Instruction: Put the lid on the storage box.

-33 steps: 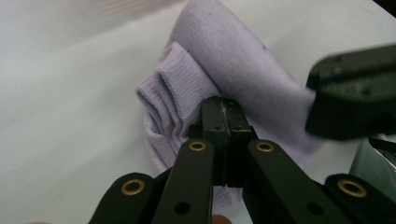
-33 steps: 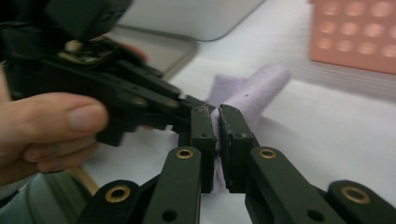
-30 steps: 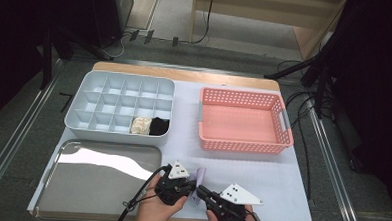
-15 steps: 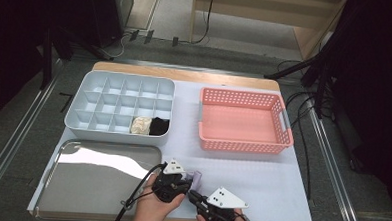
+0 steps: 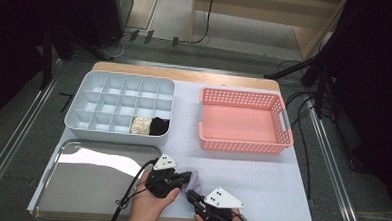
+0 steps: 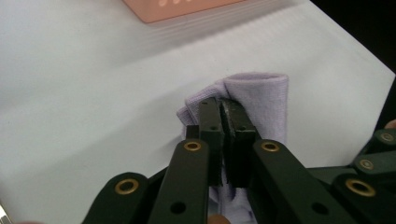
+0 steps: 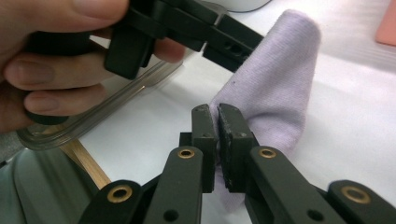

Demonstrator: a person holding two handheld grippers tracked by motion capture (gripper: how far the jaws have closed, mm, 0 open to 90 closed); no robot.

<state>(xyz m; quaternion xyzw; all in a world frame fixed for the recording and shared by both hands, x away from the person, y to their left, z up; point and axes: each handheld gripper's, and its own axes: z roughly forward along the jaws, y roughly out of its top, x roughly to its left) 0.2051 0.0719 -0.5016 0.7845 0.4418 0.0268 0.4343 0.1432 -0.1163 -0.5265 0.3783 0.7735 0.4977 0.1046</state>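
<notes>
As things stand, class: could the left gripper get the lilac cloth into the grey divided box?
Probably yes: the left gripper is shut on the lilac cloth, and bare table lies between it and the divided box.

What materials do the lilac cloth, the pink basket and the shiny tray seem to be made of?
Lilac cloth: soft knitted fabric, matte, with fine ribs; it folds limply.
Pink basket: probably moulded plastic, matte, with perforated walls.
Shiny tray: likely polished metal; it shows mirror-like reflections.
</notes>
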